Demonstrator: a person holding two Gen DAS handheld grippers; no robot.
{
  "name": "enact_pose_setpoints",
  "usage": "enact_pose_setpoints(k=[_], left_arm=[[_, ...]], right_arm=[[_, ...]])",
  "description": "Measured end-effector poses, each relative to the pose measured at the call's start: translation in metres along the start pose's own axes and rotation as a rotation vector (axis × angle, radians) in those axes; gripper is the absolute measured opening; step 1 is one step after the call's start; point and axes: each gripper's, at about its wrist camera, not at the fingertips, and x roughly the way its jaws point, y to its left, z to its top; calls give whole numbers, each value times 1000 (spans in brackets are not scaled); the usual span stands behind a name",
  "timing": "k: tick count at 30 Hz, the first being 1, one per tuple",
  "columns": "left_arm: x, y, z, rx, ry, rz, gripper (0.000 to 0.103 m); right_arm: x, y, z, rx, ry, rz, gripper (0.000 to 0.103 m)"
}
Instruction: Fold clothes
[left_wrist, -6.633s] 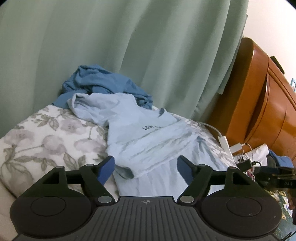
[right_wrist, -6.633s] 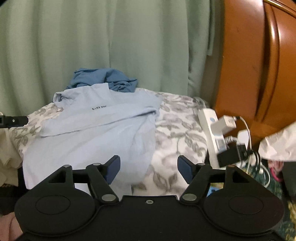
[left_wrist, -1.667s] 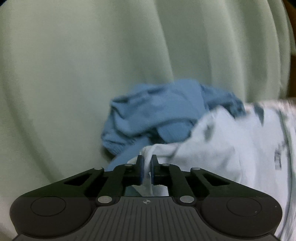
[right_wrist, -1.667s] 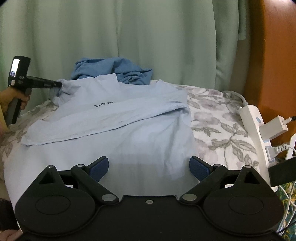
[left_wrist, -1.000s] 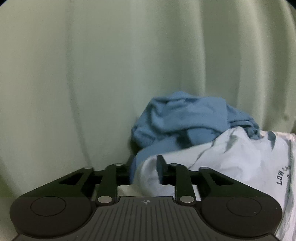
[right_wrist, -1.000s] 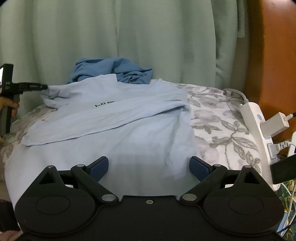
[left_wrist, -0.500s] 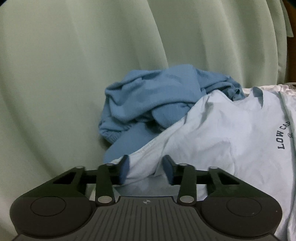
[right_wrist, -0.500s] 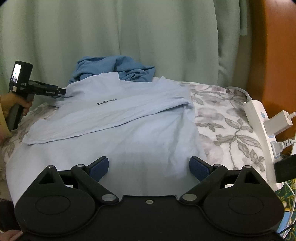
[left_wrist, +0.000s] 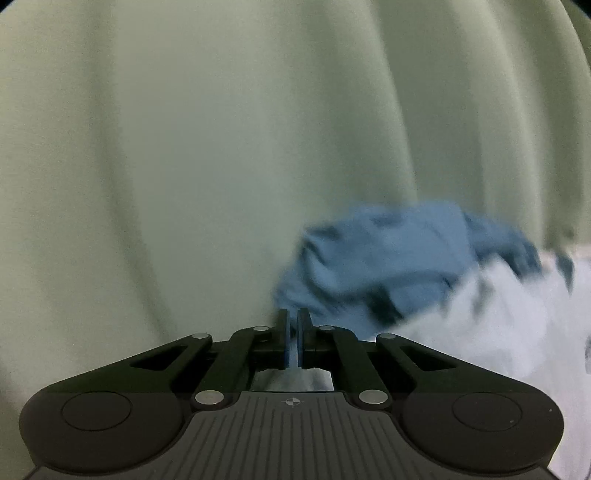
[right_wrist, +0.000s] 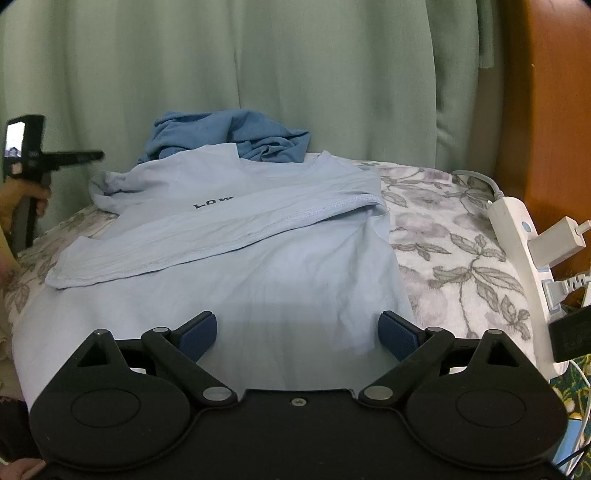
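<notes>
A light blue T-shirt (right_wrist: 258, 266) with dark lettering lies spread on the floral bedspread (right_wrist: 443, 240), its bottom part folded up over the chest. My right gripper (right_wrist: 299, 332) is open and hovers low over the shirt's near end, with nothing between its fingers. My left gripper (left_wrist: 291, 328) is shut. From the right wrist camera, this left gripper (right_wrist: 98, 156) hangs just above and left of the crumpled sleeve (right_wrist: 105, 184), apart from it. The shirt (left_wrist: 498, 332) shows blurred at the right of the left wrist view.
A crumpled darker blue garment (right_wrist: 229, 133) lies behind the shirt's collar against the green curtain (right_wrist: 295, 74). A white power strip (right_wrist: 517, 229) with plugs and cables runs along the bed's right side, beside the wooden headboard (right_wrist: 554, 110). A hand (right_wrist: 22, 199) holds the left tool.
My left gripper was open around the sleeve edge half a second ago. It has now shut and swung up and left off the shirt. The right gripper has stayed put and open.
</notes>
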Motion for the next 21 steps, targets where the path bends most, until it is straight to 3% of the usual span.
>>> enact_pose_setpoints(k=[3,9,11,14,21], left_arm=[[-12,13,7,-20,-48,12,3],[0,-8,-2,82,17,-76,9],[4,-15,-7,101,37,-94,22],[7,-25,-14,156,60,-99,27],[23,-36,-21,245,96,-95,28]], right_arm=[[1,1,0,-2,4,-1,94],[1,2,0,-2,3,-4,94],[1,3,0,-3,3,-4,94],[2,3,0,-5,6,-2,94],[3,1,1,-3,12,1,95]])
